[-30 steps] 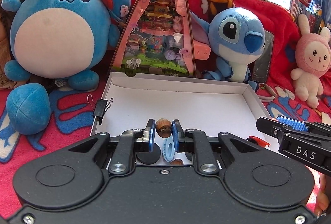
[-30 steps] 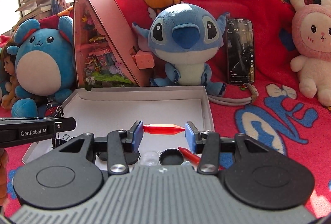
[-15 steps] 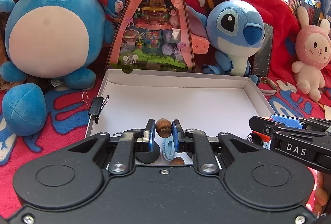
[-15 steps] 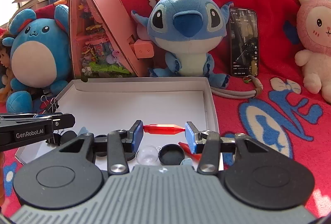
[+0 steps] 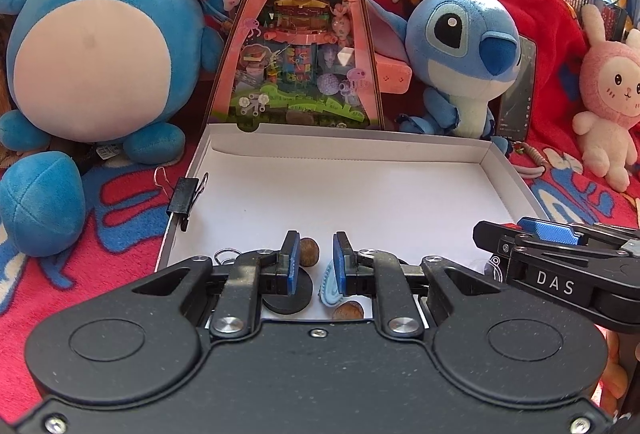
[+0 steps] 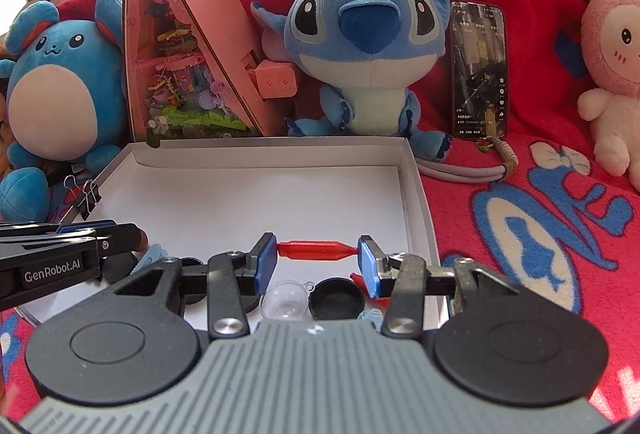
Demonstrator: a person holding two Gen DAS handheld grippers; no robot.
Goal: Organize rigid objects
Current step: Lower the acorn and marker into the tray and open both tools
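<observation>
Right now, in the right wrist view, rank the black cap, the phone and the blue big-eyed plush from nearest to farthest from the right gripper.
1. Black cap: just below the right gripper, in the white box.
2. Blue big-eyed plush: beyond the box's far wall, centre.
3. Phone: propped behind, farther right; close to the plush's depth.

The left claw's body hides the near rim of the white box (image 5: pixel 516 177) and part of the black disc (image 5: pixel 288 300), the light-blue piece (image 5: pixel 330 290) and a brown nut (image 5: pixel 349 311) (kind not determinable), while the picture's left edge crops the blue plush (image 5: pixel 100 45).
</observation>
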